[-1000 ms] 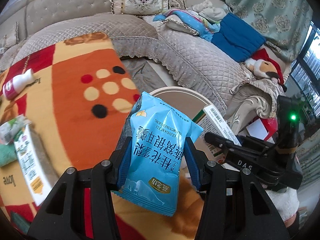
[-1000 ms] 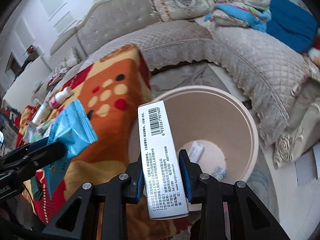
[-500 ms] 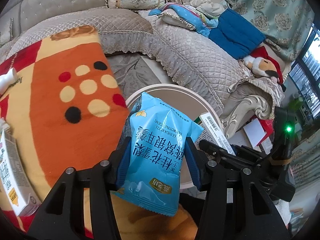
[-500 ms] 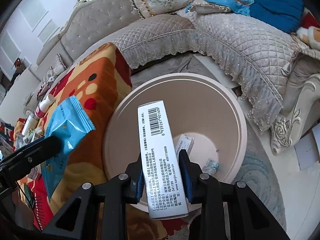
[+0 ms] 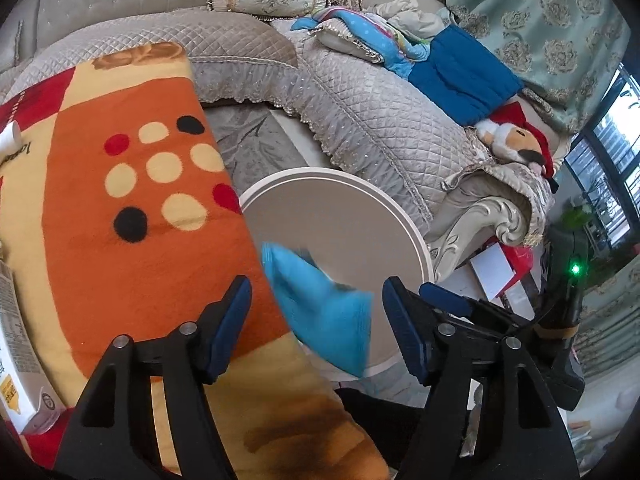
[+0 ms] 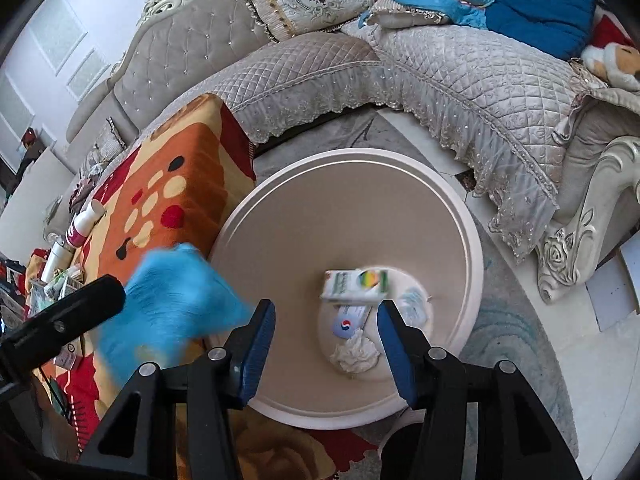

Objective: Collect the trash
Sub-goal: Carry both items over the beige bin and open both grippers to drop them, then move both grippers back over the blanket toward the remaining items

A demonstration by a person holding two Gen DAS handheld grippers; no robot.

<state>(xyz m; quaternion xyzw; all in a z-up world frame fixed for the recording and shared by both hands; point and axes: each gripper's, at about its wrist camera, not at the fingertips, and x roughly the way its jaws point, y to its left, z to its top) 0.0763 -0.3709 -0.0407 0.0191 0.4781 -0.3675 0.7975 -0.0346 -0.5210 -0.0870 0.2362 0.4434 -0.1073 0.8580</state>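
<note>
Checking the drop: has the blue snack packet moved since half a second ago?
Yes. The blue snack packet has left the open left gripper and is falling toward the beige bin.

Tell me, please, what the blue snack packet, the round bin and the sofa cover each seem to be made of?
Blue snack packet: probably thin plastic film; it is motion-blurred, so the finish is unclear.
Round bin: looks like moulded plastic, matte beige inside with a smooth paler rim.
Sofa cover: quilted fabric with a slight satin sheen, diamond stitching and a lace-like scalloped trim.
</note>
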